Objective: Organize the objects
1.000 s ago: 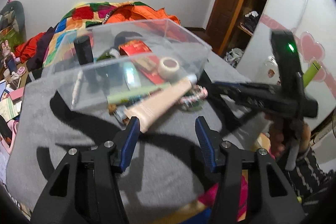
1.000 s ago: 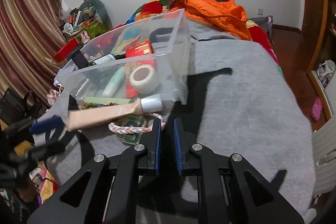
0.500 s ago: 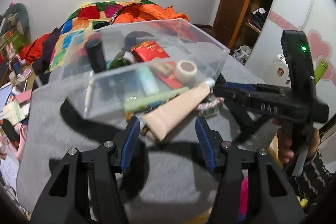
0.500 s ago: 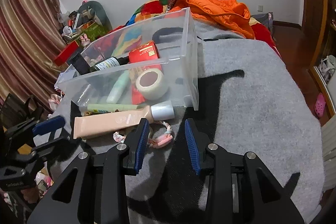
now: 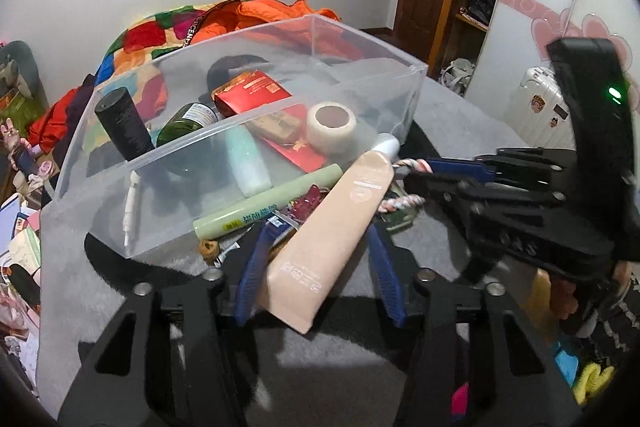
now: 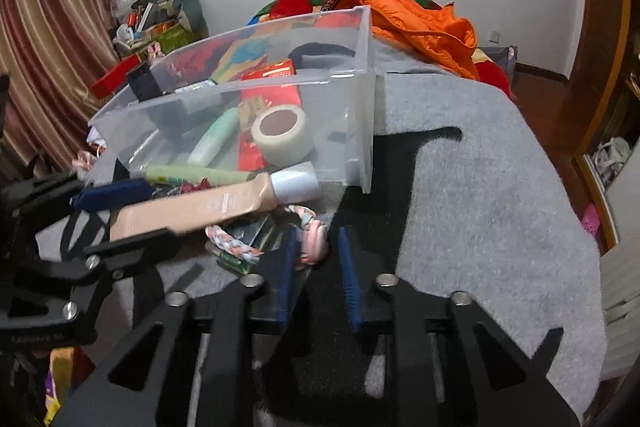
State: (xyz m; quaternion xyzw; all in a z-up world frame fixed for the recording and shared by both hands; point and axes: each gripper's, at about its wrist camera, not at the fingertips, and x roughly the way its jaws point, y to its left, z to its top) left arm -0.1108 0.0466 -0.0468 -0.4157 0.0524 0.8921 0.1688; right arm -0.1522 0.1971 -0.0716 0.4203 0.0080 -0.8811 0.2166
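Beige tube (image 5: 336,239) lies on the grey blanket (image 6: 480,167) at 6 o'clock of the clear bin (image 5: 416,75). Left gripper (image 5: 316,267) fingers closing around its flat tail, not yet pinching. Soft, light, slick: probably grip mid-body. Right gripper (image 6: 316,259) fingers closing on the braided rope (image 6: 308,227).

Black gripper (image 5: 316,251) frames with silver screws carry ribbed blue fingers (image 5: 252,267).

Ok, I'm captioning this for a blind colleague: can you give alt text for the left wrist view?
The left gripper jaws are closing around a beige squeeze tube with a white cap lying on grey cloth, in front of a clear plastic bin of toiletries. At right, the right gripper pinches a pink and white braided rope.
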